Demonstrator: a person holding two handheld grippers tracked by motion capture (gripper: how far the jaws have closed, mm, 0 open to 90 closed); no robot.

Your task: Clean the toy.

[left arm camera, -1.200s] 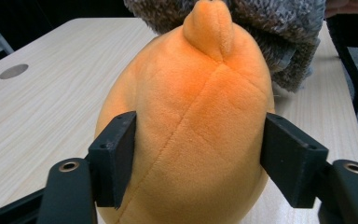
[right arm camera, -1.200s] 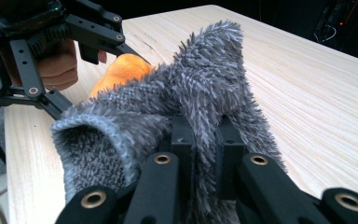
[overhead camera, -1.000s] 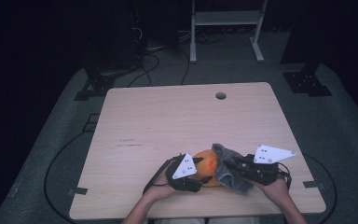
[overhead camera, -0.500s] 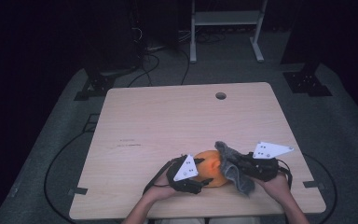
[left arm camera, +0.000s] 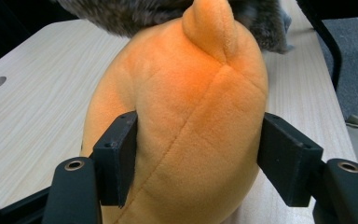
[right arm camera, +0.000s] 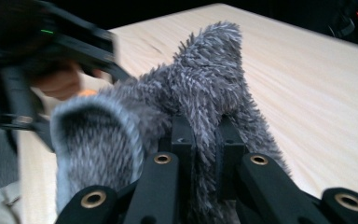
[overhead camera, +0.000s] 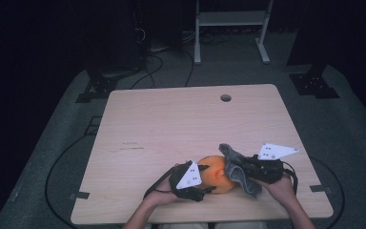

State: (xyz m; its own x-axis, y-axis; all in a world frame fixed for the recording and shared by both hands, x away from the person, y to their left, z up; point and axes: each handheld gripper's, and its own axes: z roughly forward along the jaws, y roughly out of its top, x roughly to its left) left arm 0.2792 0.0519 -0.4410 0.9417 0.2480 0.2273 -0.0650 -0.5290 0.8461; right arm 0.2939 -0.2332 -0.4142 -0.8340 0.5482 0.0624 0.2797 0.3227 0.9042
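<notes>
An orange plush toy [overhead camera: 216, 173] [left arm camera: 191, 126] lies near the table's front edge. My left gripper [overhead camera: 205, 183] [left arm camera: 198, 156] is shut on its body, one jaw pressing each side. A grey furry cloth [overhead camera: 238, 167] [right arm camera: 168, 121] drapes over the toy's right side. My right gripper [overhead camera: 249, 168] [right arm camera: 205, 154] is shut on a fold of that cloth, the fabric pinched between both jaws. A pointed orange tip of the toy [left arm camera: 210, 28] sticks up under the cloth's edge.
The wooden table [overhead camera: 171, 124] has a round cable hole [overhead camera: 226, 98] near its far edge. Dark floor, cables and a white stand base [overhead camera: 231, 28] lie beyond the table. A person's hands hold both grippers at the front edge.
My right gripper has drawn the grey cloth slightly right and across the toy's side. The left gripper and toy have stayed put.
</notes>
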